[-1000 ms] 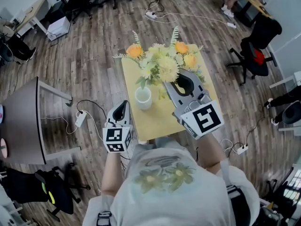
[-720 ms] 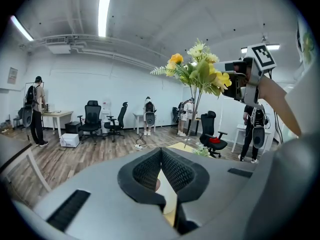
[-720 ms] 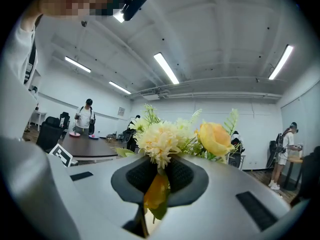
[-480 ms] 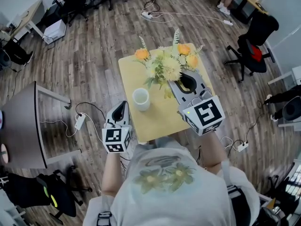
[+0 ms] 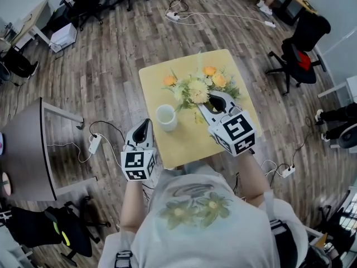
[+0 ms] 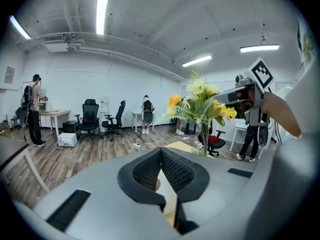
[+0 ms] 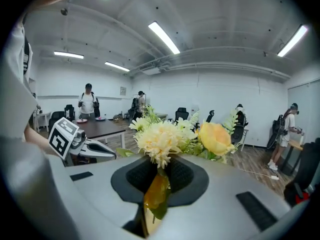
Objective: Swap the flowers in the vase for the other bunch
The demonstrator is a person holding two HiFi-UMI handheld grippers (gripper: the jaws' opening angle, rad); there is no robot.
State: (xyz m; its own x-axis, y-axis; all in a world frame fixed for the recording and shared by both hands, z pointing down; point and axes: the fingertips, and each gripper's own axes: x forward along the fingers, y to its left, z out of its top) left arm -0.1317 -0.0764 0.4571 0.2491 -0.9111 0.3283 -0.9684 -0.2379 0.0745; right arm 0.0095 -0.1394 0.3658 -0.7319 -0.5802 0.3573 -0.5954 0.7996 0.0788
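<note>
Right gripper (image 7: 159, 170): pads pressed onto the stems of the flower bunch (image 7: 161, 138), pinching them just under the heads. A yellowish leaf or petal sits in the slot behind the tips. The lower stems are hidden by the gripper body in its own view and by the gripper in the head view, so I cannot tell whether their ends touch the table (image 5: 184, 147). From the left gripper view the bunch stands about upright, heads up. Left gripper (image 6: 161, 153): tips closed together, nothing between them. A pale sliver shows through the slot behind, too little of it for me to identify. Pose: both grippers point away from the body and a little downward. The right one reaches over the middle of the table, to the right of the vase (image 5: 167, 118). The left one hangs beside the near left edge, close to the vase but apart from it. Both hands are covered by the gripper bodies and marker cubes; only the forearms show. The vase stands upright on the table's left half and is empty. The bunch is beyond it and to its right, not in it. Count: two grippers, one marker cube on each, one vase, one bunch, with three orange blooms (image 5: 210, 70) among pale yellow ones in the head view.
</note>
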